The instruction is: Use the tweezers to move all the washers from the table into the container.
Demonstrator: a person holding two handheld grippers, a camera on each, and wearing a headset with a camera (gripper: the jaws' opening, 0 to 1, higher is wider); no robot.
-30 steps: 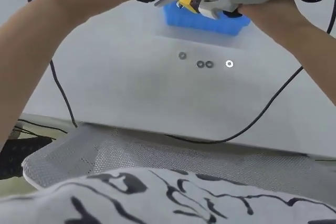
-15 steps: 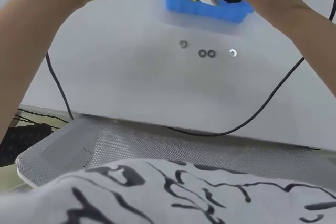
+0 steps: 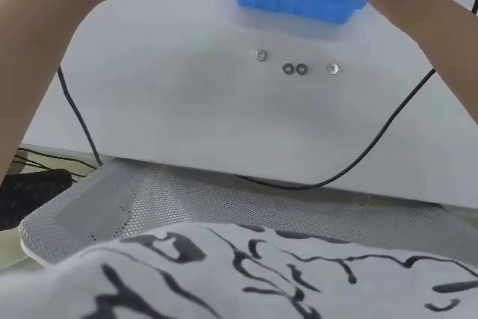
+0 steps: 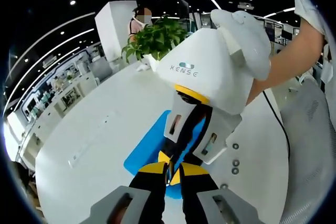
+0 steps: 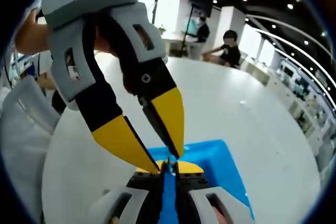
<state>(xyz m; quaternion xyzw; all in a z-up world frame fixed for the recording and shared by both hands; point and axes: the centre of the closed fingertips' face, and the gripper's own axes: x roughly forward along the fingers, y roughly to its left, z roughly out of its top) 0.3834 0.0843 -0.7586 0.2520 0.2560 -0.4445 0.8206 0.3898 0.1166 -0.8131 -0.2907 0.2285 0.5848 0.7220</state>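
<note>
Nothing on the table [image 3: 187, 117] has been shifted over the last second. The four washers [image 3: 288, 69] are found in the same loose row, and their higher place in the head view is owed to the headset having been tipped. The two grippers are kept tip to tip above the blue container [image 3: 299, 1], at the top edge of that view. The washers are left lying on the white tabletop, on the person's side of the container and apart from it. One is set off to the left, two lie just beside each other in the middle, and the fourth is a little to the right. In the left gripper view the left gripper [image 4: 170, 170] is seen with its yellow-tipped jaws drawn close onto a thin blade, and the other gripper is met nose to nose over the blue box. In the right gripper view that blade, taken to be the tweezers [image 5: 156, 125], is seen running down between the left gripper's jaws. Its tip is brought to the narrow slit between the jaws of the right gripper [image 5: 168, 174]. Whether those jaws are pressed on it cannot be told. A grey mesh surface [image 3: 224, 207] and black-patterned cloth [image 3: 224, 274] are seen below the table's near edge.
</note>
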